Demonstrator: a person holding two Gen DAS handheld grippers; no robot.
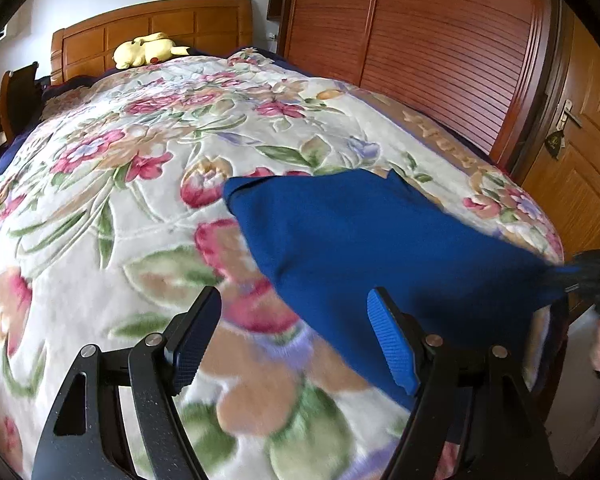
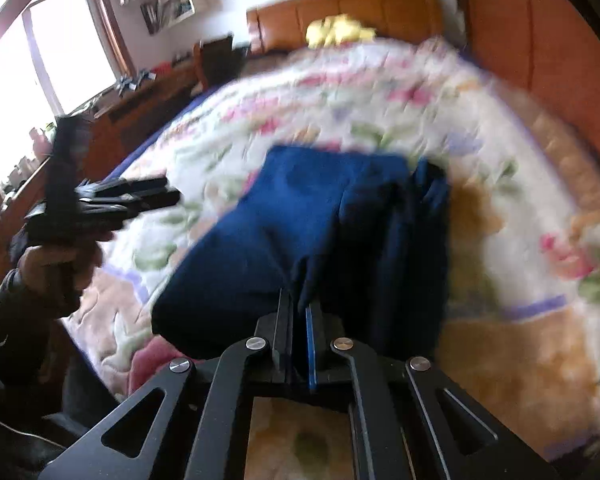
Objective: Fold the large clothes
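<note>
A dark blue garment (image 1: 380, 248) lies partly folded on the floral bedspread (image 1: 148, 184), lifted toward its right end. My left gripper (image 1: 296, 320) is open and empty above the bedspread, with the garment's near edge just beyond its right finger. My right gripper (image 2: 300, 312) is shut on the near edge of the blue garment (image 2: 308, 220) and holds it up. The right gripper also shows at the right edge of the left wrist view (image 1: 592, 276). The left gripper shows at the left of the right wrist view (image 2: 152, 196). The right wrist view is blurred.
A yellow plush toy (image 1: 148, 50) lies by the wooden headboard (image 1: 160, 24). A wooden wardrobe (image 1: 420, 32) and a door (image 1: 580, 152) stand along the bed's right side. A desk and window (image 2: 52, 60) are on the left side.
</note>
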